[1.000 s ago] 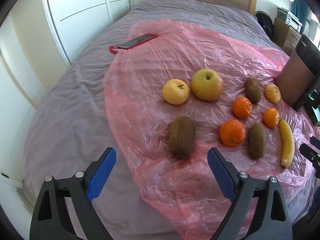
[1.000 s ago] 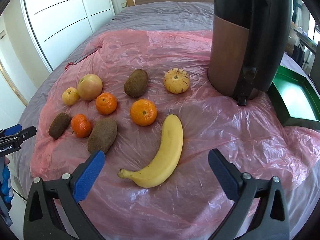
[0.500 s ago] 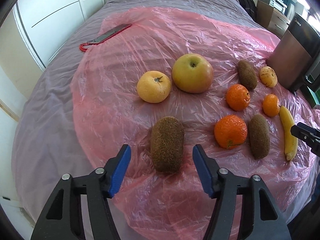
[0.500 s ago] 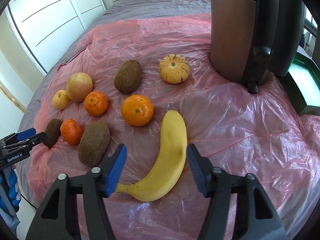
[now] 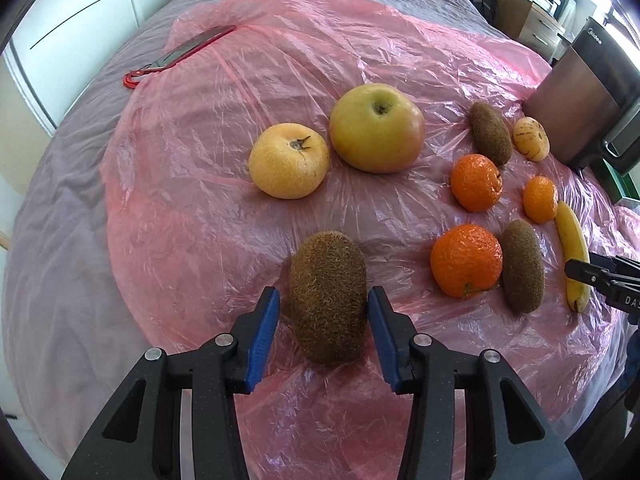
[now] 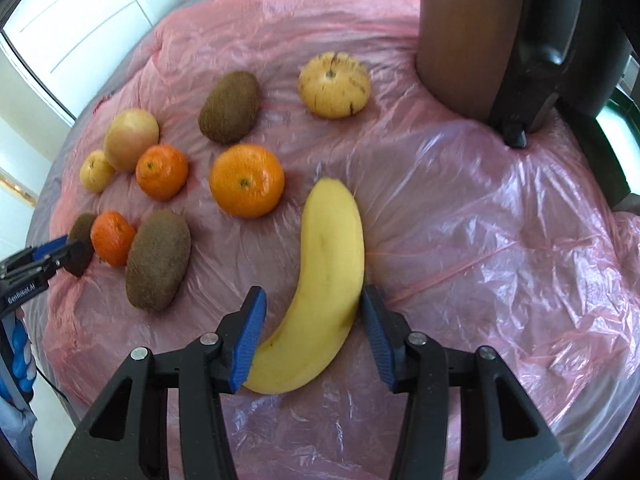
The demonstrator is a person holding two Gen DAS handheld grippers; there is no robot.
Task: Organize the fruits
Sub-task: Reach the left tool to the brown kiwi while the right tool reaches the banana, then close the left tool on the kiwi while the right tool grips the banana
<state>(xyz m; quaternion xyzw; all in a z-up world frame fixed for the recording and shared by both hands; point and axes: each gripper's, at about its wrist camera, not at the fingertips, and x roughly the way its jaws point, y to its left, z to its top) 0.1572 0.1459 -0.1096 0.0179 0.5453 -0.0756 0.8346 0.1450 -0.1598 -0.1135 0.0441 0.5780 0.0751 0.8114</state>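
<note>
Fruit lies on a pink plastic sheet (image 5: 280, 60) over a bed. My left gripper (image 5: 322, 320) straddles a kiwi (image 5: 328, 296); its right pad touches the kiwi, the left pad stands a small gap off. My right gripper (image 6: 312, 320) straddles the banana (image 6: 320, 280); the right pad is at the banana's side, the left pad apart from it. Both fruits rest on the sheet. Two apples (image 5: 376, 128) (image 5: 288, 166), three oranges (image 5: 466, 266) (image 5: 476, 182) (image 5: 540, 199), two more kiwis (image 5: 522, 266) (image 5: 490, 132) and a small striped melon (image 6: 334, 84) lie around.
A tall brown and black appliance (image 6: 500, 32) stands at the back right on the sheet. A green tray (image 6: 616, 116) sits behind it. A red-cased phone (image 5: 188, 50) lies at the sheet's far left edge. White wardrobe doors (image 5: 80, 12) stand left of the bed.
Both grippers have moved forward and down and narrowed: the left now brackets the near kiwi, the right brackets the banana. The fruit has not moved.
</note>
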